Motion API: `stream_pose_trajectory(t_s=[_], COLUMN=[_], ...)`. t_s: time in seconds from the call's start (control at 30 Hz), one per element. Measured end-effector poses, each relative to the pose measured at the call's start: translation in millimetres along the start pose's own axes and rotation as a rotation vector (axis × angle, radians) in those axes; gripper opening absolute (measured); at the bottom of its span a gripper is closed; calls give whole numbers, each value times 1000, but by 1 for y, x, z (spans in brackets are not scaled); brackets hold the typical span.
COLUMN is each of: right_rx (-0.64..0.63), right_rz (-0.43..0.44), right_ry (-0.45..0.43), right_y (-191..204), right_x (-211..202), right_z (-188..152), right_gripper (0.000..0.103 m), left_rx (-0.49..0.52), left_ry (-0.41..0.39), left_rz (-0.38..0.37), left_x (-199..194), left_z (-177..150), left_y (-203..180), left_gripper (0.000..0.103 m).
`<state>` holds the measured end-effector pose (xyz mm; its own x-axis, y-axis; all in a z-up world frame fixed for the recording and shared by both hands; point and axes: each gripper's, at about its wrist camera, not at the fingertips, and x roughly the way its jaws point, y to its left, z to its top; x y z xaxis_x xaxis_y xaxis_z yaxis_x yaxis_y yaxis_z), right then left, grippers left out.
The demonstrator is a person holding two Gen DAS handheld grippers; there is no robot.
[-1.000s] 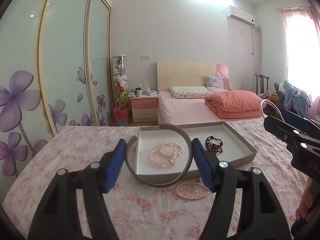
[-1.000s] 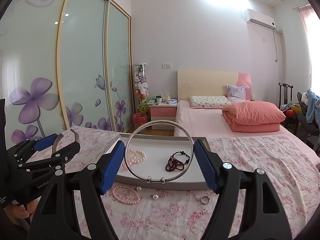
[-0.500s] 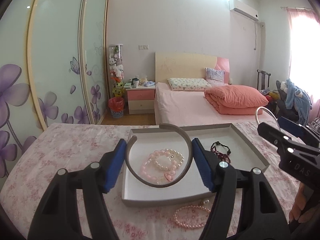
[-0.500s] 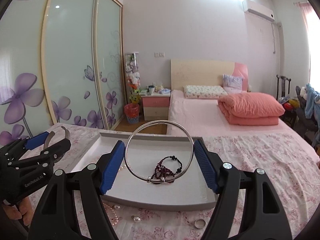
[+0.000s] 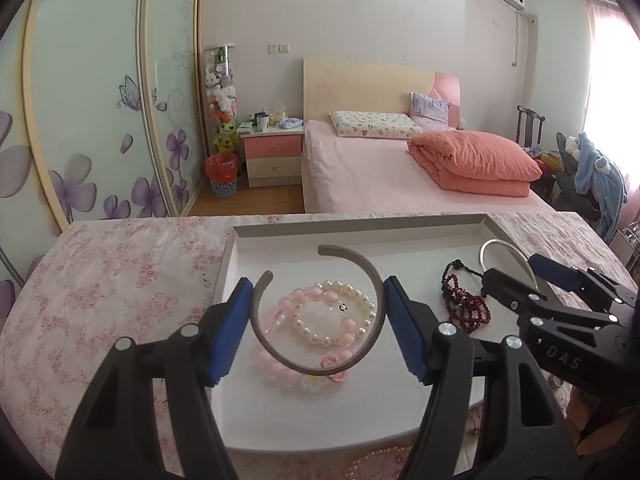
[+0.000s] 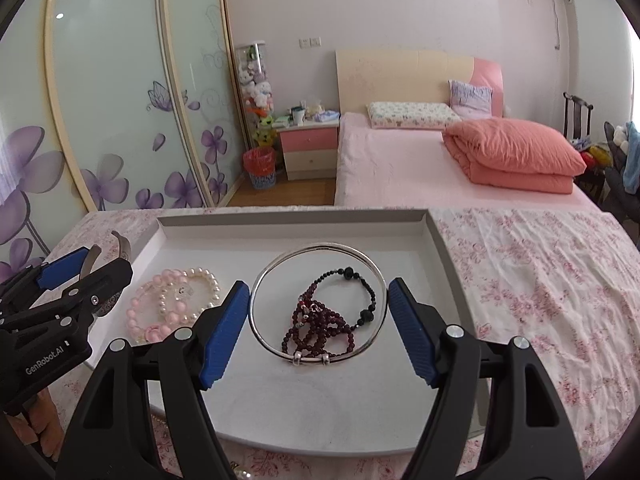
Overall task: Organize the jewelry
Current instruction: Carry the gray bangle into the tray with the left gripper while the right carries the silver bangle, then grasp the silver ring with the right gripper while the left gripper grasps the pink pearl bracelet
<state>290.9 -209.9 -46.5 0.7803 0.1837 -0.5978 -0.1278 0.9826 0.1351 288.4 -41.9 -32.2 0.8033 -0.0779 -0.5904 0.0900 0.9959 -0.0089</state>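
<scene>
My left gripper [image 5: 318, 320] is shut on a grey open cuff bangle [image 5: 374, 276], which hangs just above a pink bead bracelet and a pearl bracelet [image 5: 306, 330] lying in the left part of the grey tray [image 5: 360, 226]. My right gripper [image 6: 318, 316] is shut on a thin silver bangle [image 6: 256, 292], held over a dark red and black bead bracelet [image 6: 320, 322] in the middle of the tray [image 6: 292, 220]. Each gripper shows in the other's view: the right gripper [image 5: 510, 272] with the silver bangle [image 5: 494, 244], the left gripper [image 6: 102, 262] with the cuff [image 6: 124, 246].
The tray lies on a table under a pink floral cloth [image 6: 540, 280]. A pearl strand [image 5: 376, 460] lies on the cloth just in front of the tray. Beyond the table's far edge stand a pink bed [image 5: 380, 172] and sliding wardrobe doors [image 5: 100, 100].
Both grippers have moved forward and down, from in front of the tray to over its inside. Each still grips its bangle. The loose pearl strand has slid to the bottom edge of view.
</scene>
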Motion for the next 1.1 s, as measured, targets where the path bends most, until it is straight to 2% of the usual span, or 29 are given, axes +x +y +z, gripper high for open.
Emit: stream_pose_trajectory(t_s=[0.1,0.13,0.43,0.73,0.93,1.1], right_rx=[17,17,48,52,46,32], right_rz=[2,0,-12,-19,-19,-28], right_ry=[14,8,-19,-31,7,80], right_y=[-3,-4,-21,-29,-32,-35], right_x=[2,0,-22,-51,-65,-67], right_z=[-1,-1,-4,-14,-34,-60], right_gripper=[75,79,79,78,76,71], left_rx=[-14,-18,-66,-72,-66,-65], left_ry=[5,2,-49,-64,-37,29], left_rz=[-9,-10,17,32,31,46], left_x=[4,3,-25,-61,-76,-78], left_z=[0,1,5,-15,-37,-65], left_y=[2,2,21,35,39,49], left_gripper=[66,69,71,71,74,76])
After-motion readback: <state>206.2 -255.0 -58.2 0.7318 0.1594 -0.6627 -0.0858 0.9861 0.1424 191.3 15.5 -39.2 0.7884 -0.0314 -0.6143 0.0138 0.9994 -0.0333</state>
